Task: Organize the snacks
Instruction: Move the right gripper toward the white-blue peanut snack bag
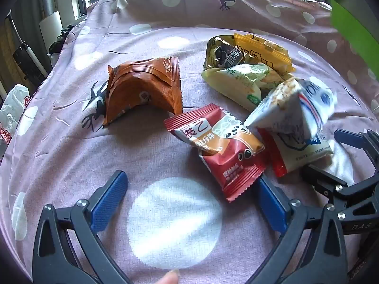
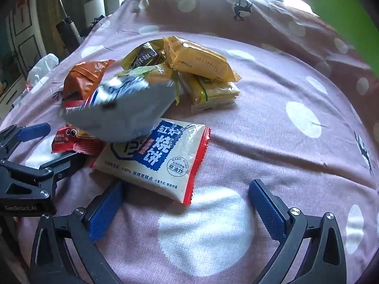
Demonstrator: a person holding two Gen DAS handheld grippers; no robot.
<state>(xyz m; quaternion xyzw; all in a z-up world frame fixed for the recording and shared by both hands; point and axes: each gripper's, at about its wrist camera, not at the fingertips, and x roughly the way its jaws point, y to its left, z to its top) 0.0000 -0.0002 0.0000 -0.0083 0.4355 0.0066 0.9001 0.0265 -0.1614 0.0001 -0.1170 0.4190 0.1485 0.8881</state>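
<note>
Left gripper [image 1: 191, 203]: I have the jaws spread wide, nothing between them but bedspread; the red pack's [image 1: 220, 151] near corner lies just beside my right-hand pad.
Right gripper [image 2: 184, 209]: also wide, nothing held; the white pack's [image 2: 156, 158] near edge lies just beside the left-hand pad, its red-trimmed corner reaching between the pads.
Blurred pack [image 2: 123, 108]: a white and blue one, smeared in both views, over the white pack (falling or settling, I cannot tell which).
Pile: orange bag [image 1: 142, 90] on the left side of the bedspread [image 1: 59, 153]; yellow packs [image 2: 201, 71] heaped toward the far edge, by the window.
Step, I judge: first pick.
How: I'd wait for the blurred pack to rest, then slide one pad under a flat pack's sealed edge and close gently, lest the foil slip.
</note>
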